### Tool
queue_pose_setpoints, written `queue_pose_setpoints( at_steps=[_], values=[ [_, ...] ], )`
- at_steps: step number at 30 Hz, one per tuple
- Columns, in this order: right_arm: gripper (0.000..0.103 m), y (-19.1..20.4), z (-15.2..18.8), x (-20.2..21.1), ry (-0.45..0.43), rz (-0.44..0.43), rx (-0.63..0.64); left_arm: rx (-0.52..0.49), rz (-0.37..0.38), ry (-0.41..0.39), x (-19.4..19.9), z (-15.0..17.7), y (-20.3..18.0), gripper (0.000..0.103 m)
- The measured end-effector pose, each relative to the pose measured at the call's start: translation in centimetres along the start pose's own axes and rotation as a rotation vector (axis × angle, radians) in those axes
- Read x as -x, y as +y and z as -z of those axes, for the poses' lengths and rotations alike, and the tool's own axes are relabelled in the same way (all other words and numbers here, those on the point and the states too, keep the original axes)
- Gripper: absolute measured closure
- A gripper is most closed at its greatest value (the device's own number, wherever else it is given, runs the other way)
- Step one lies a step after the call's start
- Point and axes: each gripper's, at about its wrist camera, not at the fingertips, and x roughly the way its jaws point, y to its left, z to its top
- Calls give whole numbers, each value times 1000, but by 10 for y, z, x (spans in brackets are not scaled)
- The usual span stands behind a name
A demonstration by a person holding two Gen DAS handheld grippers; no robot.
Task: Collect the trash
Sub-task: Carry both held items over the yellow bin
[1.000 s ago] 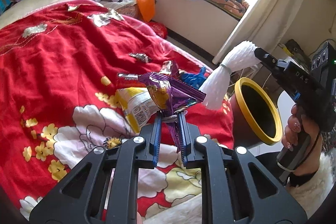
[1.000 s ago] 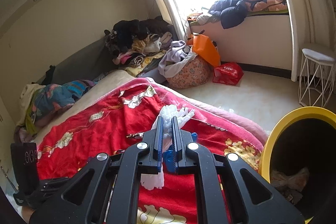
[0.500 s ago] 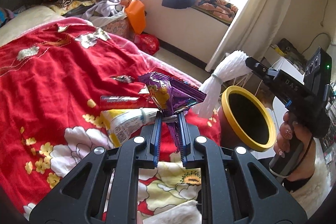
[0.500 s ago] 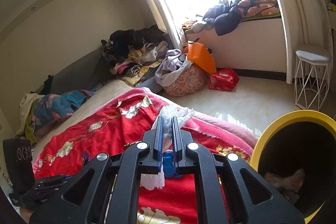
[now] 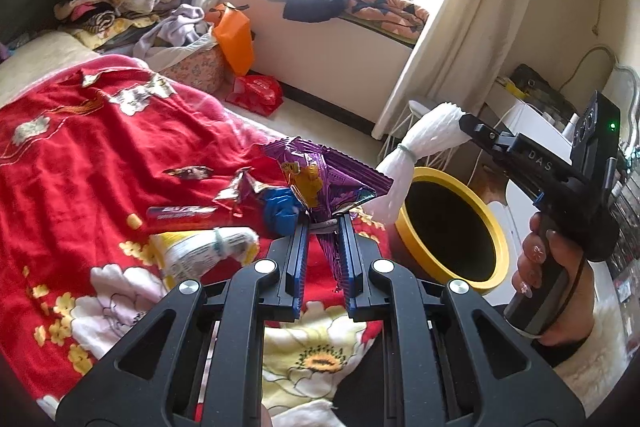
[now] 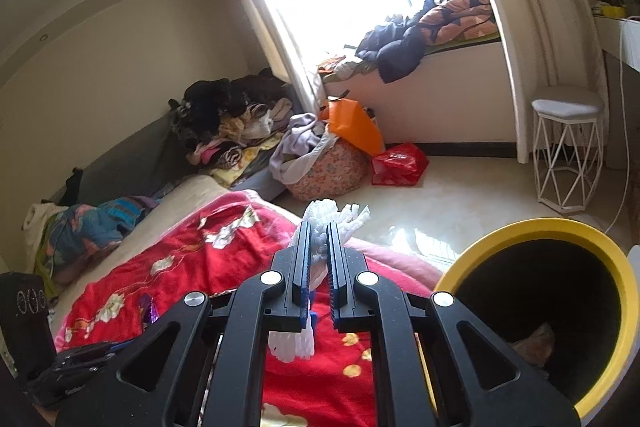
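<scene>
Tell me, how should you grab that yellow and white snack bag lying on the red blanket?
The snack bag lies flat on the blanket, so I'd come from above and pinch the narrow part near the green band round its middle. It is cinched there, so it should fit a gripper better than the puffy ends. Both grippers are full now, though.

A crumpled purple snack wrapper [image 5: 320, 183] stands upright above a red floral blanket [image 5: 80, 155]. A white foam net sleeve [image 5: 416, 155], cinched by a band, hangs tilted over a dark bin with a yellow rim [image 5: 494, 239]. A yellow-white packet [image 5: 204, 251], a blue wrapper [image 5: 280, 211] and a red bar wrapper [image 5: 180, 213] lie on the blanket.
</scene>
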Motion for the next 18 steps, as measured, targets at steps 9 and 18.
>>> queue_pose_setpoints(
  at_steps=[9,18],
  values=[
    [95,-23,-11,14,-49,53,-31,-26,22,6,-11,-2,-17,93],
    [95,-39,-16,24,-82,101,-47,-59,45,8,-19,-6,-38,93]
  ],
)
